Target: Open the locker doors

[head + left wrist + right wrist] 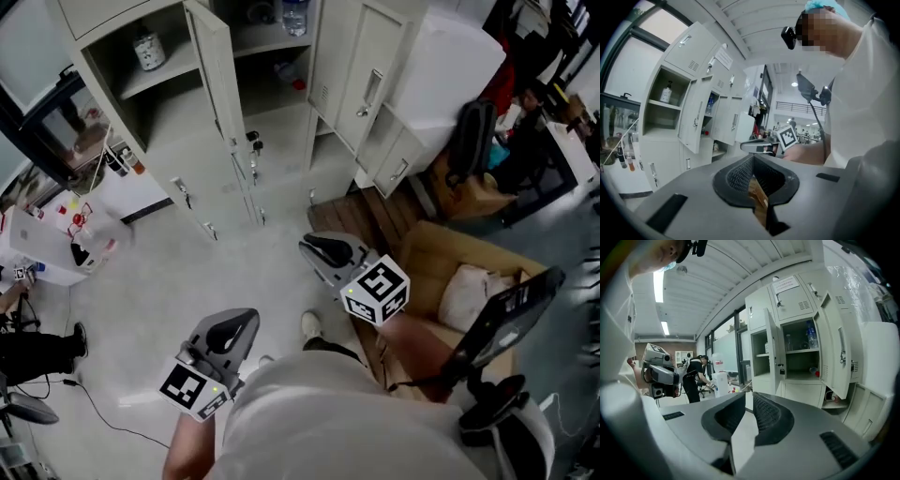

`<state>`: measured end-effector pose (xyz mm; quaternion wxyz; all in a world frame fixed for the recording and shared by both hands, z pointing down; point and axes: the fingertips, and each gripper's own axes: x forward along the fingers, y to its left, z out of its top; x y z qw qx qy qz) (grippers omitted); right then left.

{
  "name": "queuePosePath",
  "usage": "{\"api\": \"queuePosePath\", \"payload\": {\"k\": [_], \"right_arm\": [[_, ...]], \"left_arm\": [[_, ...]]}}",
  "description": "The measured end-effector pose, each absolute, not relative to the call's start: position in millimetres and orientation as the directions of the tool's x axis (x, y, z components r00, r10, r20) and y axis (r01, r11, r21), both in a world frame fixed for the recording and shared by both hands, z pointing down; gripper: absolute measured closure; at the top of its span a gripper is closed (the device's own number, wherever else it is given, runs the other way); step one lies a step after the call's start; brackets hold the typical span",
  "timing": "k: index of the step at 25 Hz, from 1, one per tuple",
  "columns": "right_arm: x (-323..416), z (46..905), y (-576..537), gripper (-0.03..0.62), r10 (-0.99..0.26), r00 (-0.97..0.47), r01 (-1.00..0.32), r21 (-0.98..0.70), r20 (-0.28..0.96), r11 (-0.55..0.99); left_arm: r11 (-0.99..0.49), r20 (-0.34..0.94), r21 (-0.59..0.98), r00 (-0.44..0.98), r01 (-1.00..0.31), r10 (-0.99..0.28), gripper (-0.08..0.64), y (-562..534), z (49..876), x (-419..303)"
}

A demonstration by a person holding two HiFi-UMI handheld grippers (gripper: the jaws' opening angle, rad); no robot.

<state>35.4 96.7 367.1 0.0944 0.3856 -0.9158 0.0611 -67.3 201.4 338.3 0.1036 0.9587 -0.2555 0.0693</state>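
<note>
Two locker doors [217, 75] at twelve o'clock stand swung open, but the lower doors [192, 169] at eleven are shut. Both claws hang well short of them, the left gripper [230, 333] clenched on nothing and the right gripper [330, 251] a slit apart, empty.

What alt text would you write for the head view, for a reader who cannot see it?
Seen from above, a person holds a left gripper and right gripper above a pale floor, apart from cream lockers. Two locker doors stand open, showing shelves.

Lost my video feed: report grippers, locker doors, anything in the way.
Left gripper shut, right gripper barely open, both empty. Cream metal locker doors: middle row swung open, bottom row shut. Nothing blocking the approach.
</note>
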Motion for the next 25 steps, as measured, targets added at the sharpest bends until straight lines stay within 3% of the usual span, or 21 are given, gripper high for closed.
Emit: {"api": "queuePosePath", "payload": {"k": [11, 25], "right_arm": [[-53.4, 365.0, 195.5, 0.545, -0.688, -0.693, -0.703, 0.015, 0.216, 0.711], [-125.5, 365.9, 238.7, 0.553, -0.627, -0.744, -0.638, 0.030, 0.230, 0.769]], "left_arm": [[-0.859, 0.189, 0.177, 0.873, -0.481, -0.450, 0.549, 274.4, 354.1, -140.5], [-0.846, 0.184, 0.198, 0.866, -0.496, -0.465, 0.549, 311.7, 365.0, -185.7]]}}
